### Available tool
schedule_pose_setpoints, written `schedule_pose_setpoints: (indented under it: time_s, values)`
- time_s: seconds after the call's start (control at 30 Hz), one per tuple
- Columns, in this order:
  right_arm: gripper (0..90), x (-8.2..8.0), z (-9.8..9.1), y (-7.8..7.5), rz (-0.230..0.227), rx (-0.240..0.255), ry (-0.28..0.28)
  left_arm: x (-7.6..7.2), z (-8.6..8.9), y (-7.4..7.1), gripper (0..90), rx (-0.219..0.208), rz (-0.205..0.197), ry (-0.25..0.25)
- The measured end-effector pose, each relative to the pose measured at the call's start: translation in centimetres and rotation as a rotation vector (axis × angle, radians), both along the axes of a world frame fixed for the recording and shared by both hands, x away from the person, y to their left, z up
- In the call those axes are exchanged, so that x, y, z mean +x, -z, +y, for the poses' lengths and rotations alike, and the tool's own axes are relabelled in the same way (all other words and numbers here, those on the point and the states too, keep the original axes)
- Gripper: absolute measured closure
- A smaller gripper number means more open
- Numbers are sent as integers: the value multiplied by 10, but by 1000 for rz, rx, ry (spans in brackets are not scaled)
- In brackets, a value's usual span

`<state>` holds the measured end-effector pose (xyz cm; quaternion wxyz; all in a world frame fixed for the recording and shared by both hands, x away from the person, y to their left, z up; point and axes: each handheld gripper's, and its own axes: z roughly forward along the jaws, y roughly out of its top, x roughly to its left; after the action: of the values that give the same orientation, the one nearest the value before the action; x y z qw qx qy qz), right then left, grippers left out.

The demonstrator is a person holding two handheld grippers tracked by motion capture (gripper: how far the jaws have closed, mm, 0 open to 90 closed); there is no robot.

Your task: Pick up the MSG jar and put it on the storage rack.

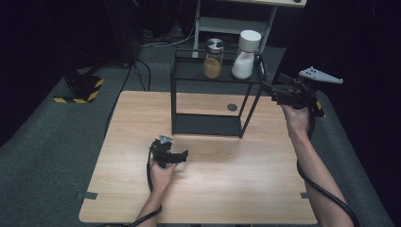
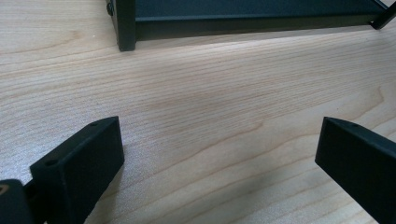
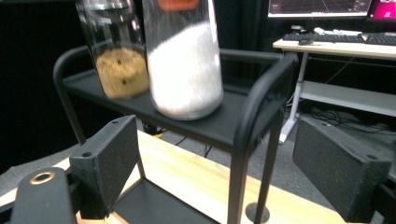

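Clearly the right gripper [image 1: 273, 92] is reaching for the jar of white powder [image 1: 245, 56], which stands on the top shelf of the black rack [image 1: 208, 124] at the far side of the table [image 1: 236, 189]. Its jaws are wide apart with nothing between them, and in the right gripper view the jar [image 3: 184, 65] is ahead and apart from them. To do this step well, I think the gripper should come in level above the curved side rail [image 3: 261, 98], centre the jar between both pads and close low on its body. The rail stands in the way, and the jar of brown grains [image 1: 213, 59] is just beside, so a wide approach could knock it. The left gripper [image 1: 176, 157] rests on the table, jaws wide and empty.
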<state>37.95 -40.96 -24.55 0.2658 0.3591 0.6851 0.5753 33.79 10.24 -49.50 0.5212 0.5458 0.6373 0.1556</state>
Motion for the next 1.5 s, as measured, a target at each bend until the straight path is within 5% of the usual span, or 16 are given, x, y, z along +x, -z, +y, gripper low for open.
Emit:
schedule_pose_setpoints:
  time_s: [0.43,0.93,1.27,1.5]
  values:
    - [135,-17,-10,41,37,-23,-16,0,0,0,12,0,0,0]
    - [129,-43,-12,152,179,-36,48,0,1,0,9,1,2,3]
    - [124,-48,-5,197,249,-51,75,0,0,0,9,4,1,2]
    - [120,-49,-3,217,281,-19,72,0,0,0,9,3,1,0]
